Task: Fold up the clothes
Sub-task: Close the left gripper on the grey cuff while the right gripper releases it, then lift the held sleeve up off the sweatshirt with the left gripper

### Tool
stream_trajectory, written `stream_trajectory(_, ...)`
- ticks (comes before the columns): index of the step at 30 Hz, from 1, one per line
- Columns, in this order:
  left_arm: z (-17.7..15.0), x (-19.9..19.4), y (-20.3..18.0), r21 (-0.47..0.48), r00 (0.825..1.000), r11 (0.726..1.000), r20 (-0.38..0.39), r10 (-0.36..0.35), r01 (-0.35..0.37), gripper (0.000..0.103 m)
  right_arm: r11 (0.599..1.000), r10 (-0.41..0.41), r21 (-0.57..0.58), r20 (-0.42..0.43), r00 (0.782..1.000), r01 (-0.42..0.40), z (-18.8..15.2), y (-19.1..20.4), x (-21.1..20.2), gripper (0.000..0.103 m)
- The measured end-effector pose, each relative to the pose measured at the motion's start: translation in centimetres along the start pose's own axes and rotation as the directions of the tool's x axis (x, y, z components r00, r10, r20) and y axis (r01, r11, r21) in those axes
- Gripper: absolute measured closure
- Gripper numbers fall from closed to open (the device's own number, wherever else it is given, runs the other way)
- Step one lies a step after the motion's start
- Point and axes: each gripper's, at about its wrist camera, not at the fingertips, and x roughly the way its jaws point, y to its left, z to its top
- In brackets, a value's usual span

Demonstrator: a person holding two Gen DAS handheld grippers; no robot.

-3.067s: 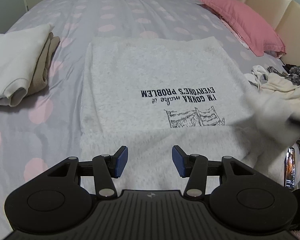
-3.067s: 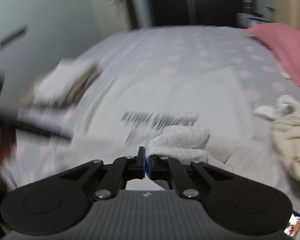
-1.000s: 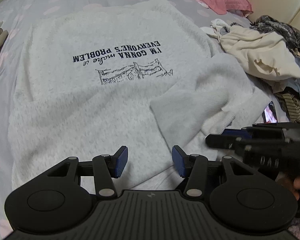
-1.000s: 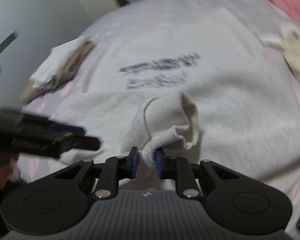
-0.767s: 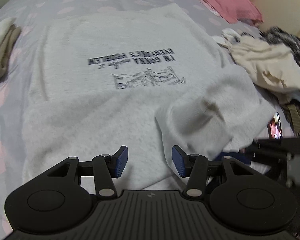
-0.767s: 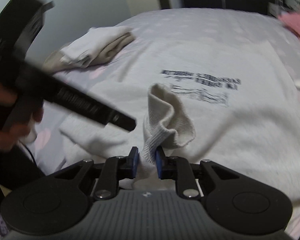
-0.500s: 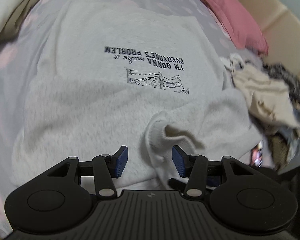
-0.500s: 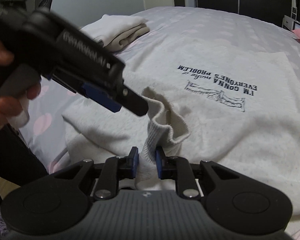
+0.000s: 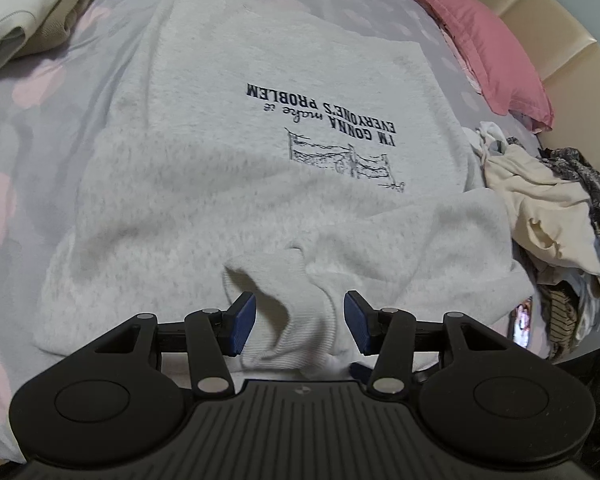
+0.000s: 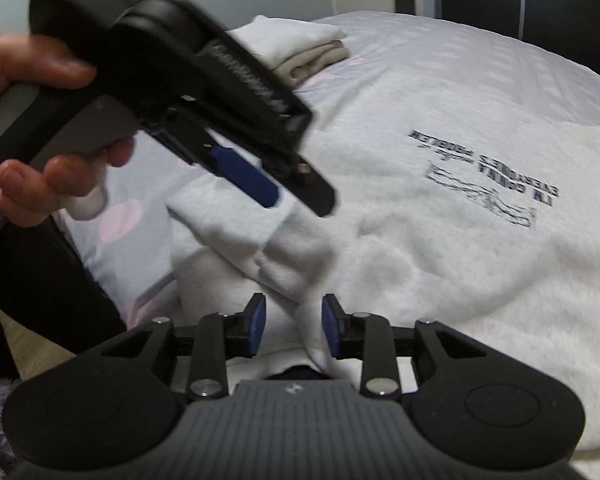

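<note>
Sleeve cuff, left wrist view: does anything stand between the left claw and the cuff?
Nothing visible does. The sleeve cuff of the grey sweatshirt already lies between the open pads of the left claw, neither pad pressing it.

The only writing I can read is printed in dark blue on the chest of the pale grey sweatshirt (image 9: 228,168) spread on the bed ahead of me. It stands upside down from where I look. The far line reads "EVERYONE'S PROBLEM", the line nearer me "I'M GONNA" in block capitals, followed by "make it" in thin script. Just nearer than the words sits a small line drawing of what looks like a fence, with no lettering I can make out. In my right wrist view the same print (image 10: 484,168) lies off to the right, too blurred to read.
</note>
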Motion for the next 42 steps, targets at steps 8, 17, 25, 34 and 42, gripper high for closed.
stream_trajectory(8, -0.1, -0.1, 1.1, -0.024, 1.0, 0.999, 0.01, 0.025, -0.025, 0.056, 0.992, -0.11, 0.055, -0.044, 0.993, 0.113, -0.6, -1.7, -0.1, 0.059)
stream_trajectory(17, -0.4, 1.4, 1.3, -0.028, 0.999, 0.999, -0.019, 0.027, -0.027, 0.049, 0.991, -0.109, 0.067, -0.081, 0.991, 0.114, -0.9, -2.1, 0.5, 0.059)
stream_trajectory(25, -0.6, 3.9, 1.7, -0.039, 0.997, 0.998, -0.062, 0.049, -0.051, 0.053, 0.992, -0.098, 0.072, -0.095, 0.991, 0.105, -1.1, -2.1, 0.9, 0.059)
stream_trajectory(34, -0.4, 3.7, 0.8, 0.017, 1.0, 1.0, -0.015, 0.021, -0.021, 0.098, 0.989, -0.102, 0.101, -0.105, 0.989, 0.112, -1.2, -2.7, 0.7, 0.052)
stream_trajectory(42, 2.5, -2.3, -2.8, 0.078, 0.974, 0.986, 0.162, -0.156, 0.145, 0.099, 0.993, -0.11, 0.038, 0.013, 0.994, 0.109, -1.2, -1.4, -2.2, 0.05)
